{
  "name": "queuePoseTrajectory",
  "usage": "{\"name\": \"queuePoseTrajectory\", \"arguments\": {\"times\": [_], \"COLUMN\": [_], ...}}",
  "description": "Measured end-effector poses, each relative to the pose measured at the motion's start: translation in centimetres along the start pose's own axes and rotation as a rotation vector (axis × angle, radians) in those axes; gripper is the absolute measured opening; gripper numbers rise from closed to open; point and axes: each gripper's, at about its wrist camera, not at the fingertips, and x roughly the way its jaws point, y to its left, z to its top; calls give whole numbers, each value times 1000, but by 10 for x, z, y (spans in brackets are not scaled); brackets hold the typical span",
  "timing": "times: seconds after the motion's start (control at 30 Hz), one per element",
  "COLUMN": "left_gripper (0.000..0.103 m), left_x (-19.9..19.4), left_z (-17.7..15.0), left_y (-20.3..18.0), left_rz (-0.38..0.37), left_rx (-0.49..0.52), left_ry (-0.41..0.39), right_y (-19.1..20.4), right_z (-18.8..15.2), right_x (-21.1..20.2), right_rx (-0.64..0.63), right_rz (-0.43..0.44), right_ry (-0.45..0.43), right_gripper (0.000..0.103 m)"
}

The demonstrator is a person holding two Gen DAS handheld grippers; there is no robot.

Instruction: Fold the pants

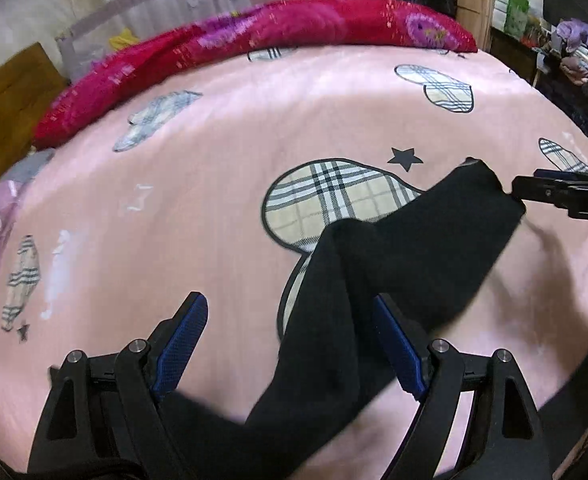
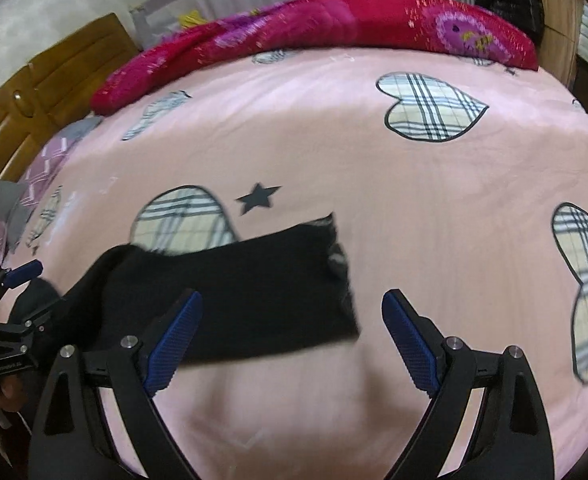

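Observation:
The black pants point(image 1: 378, 276) lie bunched on the pink bed sheet point(image 1: 213, 184); in the right wrist view the pants point(image 2: 237, 296) stretch across the lower middle. My left gripper point(image 1: 289, 340) is open, with the pants running between its blue pads, not pinched. My right gripper point(image 2: 294, 336) is open, its left pad over the fabric's near edge; it also shows in the left wrist view point(image 1: 534, 194) beside the pants' far end. The left gripper shows at the left of the right wrist view point(image 2: 17, 292).
A red flowered quilt point(image 1: 253, 44) lies rolled along the far side of the bed. A wooden headboard point(image 2: 25, 96) stands at the left. A purple and grey pillow point(image 2: 9, 216) lies at the left edge. Cluttered shelves point(image 1: 554, 40) stand at the far right.

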Motion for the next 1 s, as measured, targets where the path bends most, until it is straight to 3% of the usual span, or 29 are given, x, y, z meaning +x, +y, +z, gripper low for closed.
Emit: {"name": "queuePoseTrajectory", "arguments": {"times": [0.17,0.33,0.43,0.47,0.5,0.6,0.8,1.0], "left_gripper": [84,80,55,39,29,22,18,17], "left_x": [40,67,79,81,83,70,17,-32], "left_z": [24,31,29,27,26,21,6,-32], "left_y": [6,7,10,9,8,3,3,-22], "left_rz": [-63,-158,-220,-247,-268,-261,-371,-454], "left_rx": [5,12,13,14,21,57,57,99], "left_ry": [94,188,246,263,279,245,171,130], "right_y": [-14,-21,-19,-20,-23,-28,-38,-66], "right_z": [25,40,44,44,45,44,34,3], "right_x": [32,61,70,70,69,57,0,-54], "right_rx": [24,58,52,57,72,91,73,69], "right_rz": [39,98,111,116,129,162,217,248], "right_ry": [48,106,133,133,133,106,-7,-80], "right_gripper": [90,72,44,22,12,10,9,9]}}
